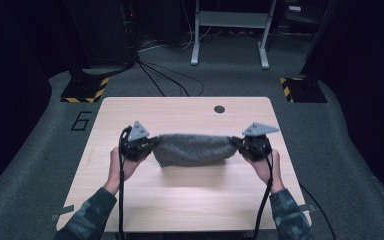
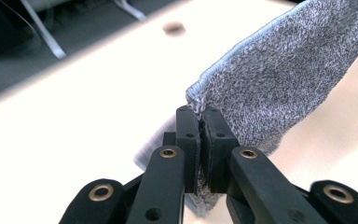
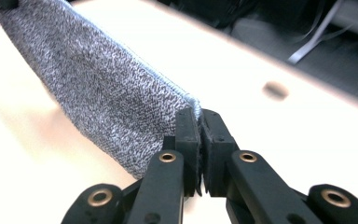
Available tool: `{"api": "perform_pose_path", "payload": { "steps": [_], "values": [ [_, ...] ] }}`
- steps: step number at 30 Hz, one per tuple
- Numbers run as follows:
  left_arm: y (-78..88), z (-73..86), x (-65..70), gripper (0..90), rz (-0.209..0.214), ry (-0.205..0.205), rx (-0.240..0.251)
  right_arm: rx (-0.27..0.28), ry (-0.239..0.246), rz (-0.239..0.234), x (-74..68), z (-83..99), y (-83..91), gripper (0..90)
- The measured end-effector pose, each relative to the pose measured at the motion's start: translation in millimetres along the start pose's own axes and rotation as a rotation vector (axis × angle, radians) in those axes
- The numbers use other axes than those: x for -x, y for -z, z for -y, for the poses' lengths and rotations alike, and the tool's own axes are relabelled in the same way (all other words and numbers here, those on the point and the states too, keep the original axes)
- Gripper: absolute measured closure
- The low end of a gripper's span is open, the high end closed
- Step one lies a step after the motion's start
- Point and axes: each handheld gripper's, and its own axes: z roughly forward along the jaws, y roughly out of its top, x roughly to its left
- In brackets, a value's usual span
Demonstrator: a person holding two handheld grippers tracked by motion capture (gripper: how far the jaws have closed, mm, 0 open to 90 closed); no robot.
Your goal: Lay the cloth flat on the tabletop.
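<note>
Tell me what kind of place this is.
Probably a lab or recording workspace: a light wooden table on grey carpet, black stands on yellow-and-black striped bases, loose black cables across the floor, dark curtains around.

Grey-flecked towel (image 1: pixel 194 149), pale wood-grain table (image 1: pixel 180 200)

My left gripper's (image 2: pixel 200 116) jaws hide the corner of the grey towel (image 2: pixel 279 79) they pinch; its far end runs off the picture's right edge. In my right gripper view the table hole (image 3: pixel 275 90) is a blur.
</note>
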Motion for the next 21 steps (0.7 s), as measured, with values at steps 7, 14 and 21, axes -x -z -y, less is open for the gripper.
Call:
{"api": "perform_pose_path", "payload": {
  "steps": [7,14,21],
  "values": [
    [-6.0,61.8,26.2,84.0,0.107,0.079,-0.094,-0.097,-0.078,-0.060,-33.5,65.9,-2.9,85.3],
    [-0.6,88.7,35.7,66.9,0.169,0.141,-0.143,-0.145,-0.140,-0.096,-44.6,94.7,5.6,77.2],
    [28.2,98.8,23.6,38.3,0.094,0.172,-0.143,-0.148,-0.172,-0.098,-33.4,103.2,26.9,60.8]
  ]
}}
